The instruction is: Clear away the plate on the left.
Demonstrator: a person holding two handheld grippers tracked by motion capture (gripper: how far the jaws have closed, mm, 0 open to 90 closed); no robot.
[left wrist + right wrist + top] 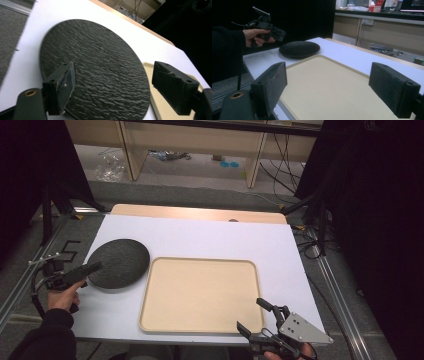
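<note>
A dark, rough-textured round plate [119, 262] lies on the left half of the white table [210, 235]. Right beside it sits an empty beige tray [200, 295]. My left gripper [90, 269] hovers at the plate's near-left edge. In the left gripper view it stands open [113, 67] over the plate [95, 47], with nothing between its jaws. My right gripper [250, 313] is open at the tray's near-right corner. The right gripper view shows its jaws wide apart [328, 68] above the tray [324, 85], with the plate [299, 48] and the left gripper [268, 27] farther off.
A wooden board [200, 213] runs along the table's far edge. Metal rails [340, 295] flank both sides of the table. Black curtains, cables [285, 165] and wooden shelf legs [256, 160] stand beyond it. White table surface lies open behind the tray.
</note>
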